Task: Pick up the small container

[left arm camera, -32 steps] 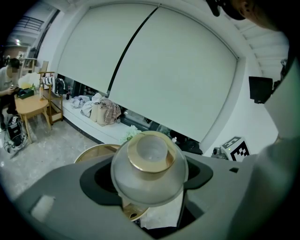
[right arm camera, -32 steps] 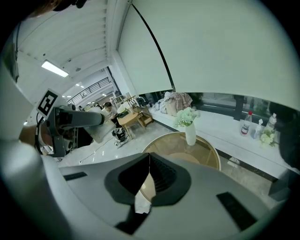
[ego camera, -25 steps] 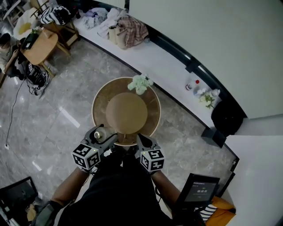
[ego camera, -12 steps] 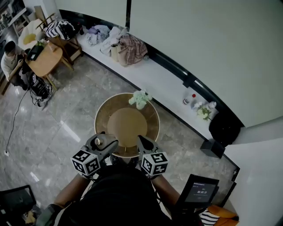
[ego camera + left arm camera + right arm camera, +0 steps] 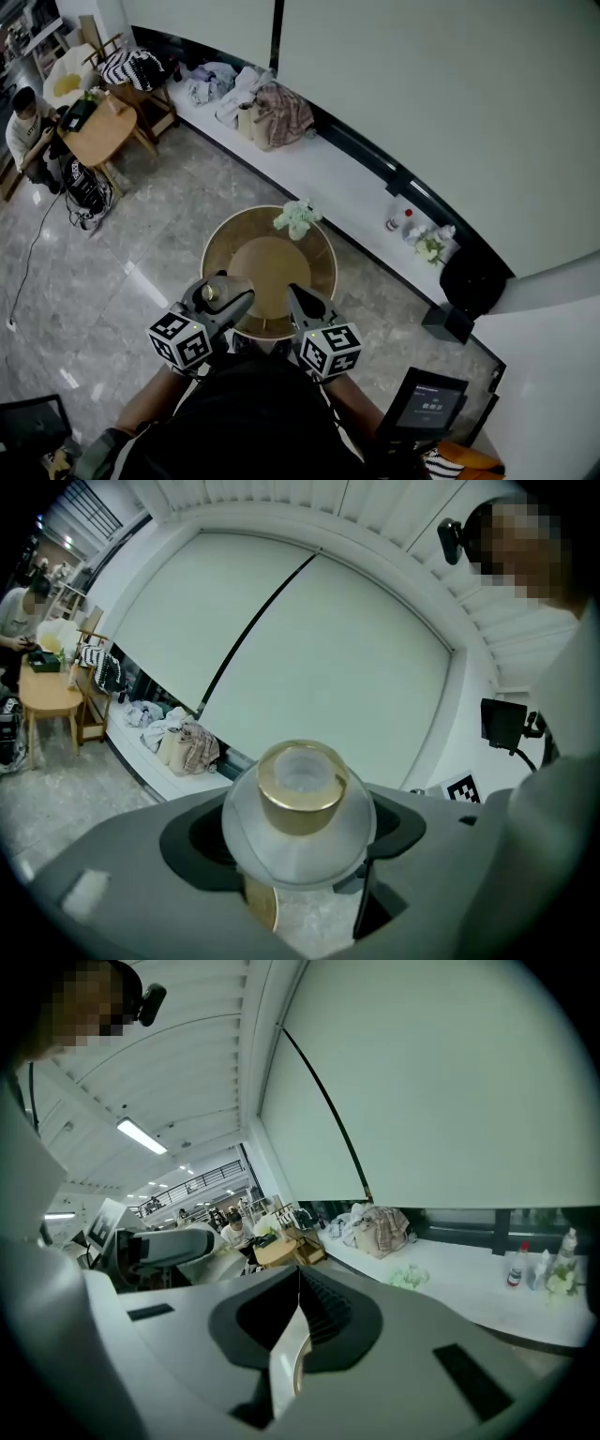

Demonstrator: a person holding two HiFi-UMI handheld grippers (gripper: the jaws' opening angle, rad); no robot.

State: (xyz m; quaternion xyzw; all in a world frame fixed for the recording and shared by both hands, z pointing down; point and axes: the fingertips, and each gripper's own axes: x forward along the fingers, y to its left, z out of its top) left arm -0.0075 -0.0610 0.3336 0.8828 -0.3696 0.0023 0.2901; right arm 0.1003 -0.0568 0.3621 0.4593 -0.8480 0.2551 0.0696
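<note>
The small container (image 5: 298, 808) is a frosted round jar with a gold collar. My left gripper (image 5: 300, 860) is shut on it and holds it upright in the air. In the head view the container (image 5: 208, 292) sits in the left gripper (image 5: 225, 300) over the near left rim of a round wooden table (image 5: 217, 251). My right gripper (image 5: 292, 294) hangs beside it over the near rim. In its own view the right gripper (image 5: 298, 1288) has its jaws pressed together with nothing between them.
A pale green soft bundle (image 5: 297, 217) lies at the table's far edge. A white ledge (image 5: 347, 178) along the wall carries clothes (image 5: 279, 111) and small bottles (image 5: 401, 221). A person sits at a small wooden table (image 5: 94, 127) far left. A screen (image 5: 433, 405) stands lower right.
The round table looks smaller and lower than a second ago as the view has risen. Both grippers stay close to the body; the left keeps its hold on the container.
</note>
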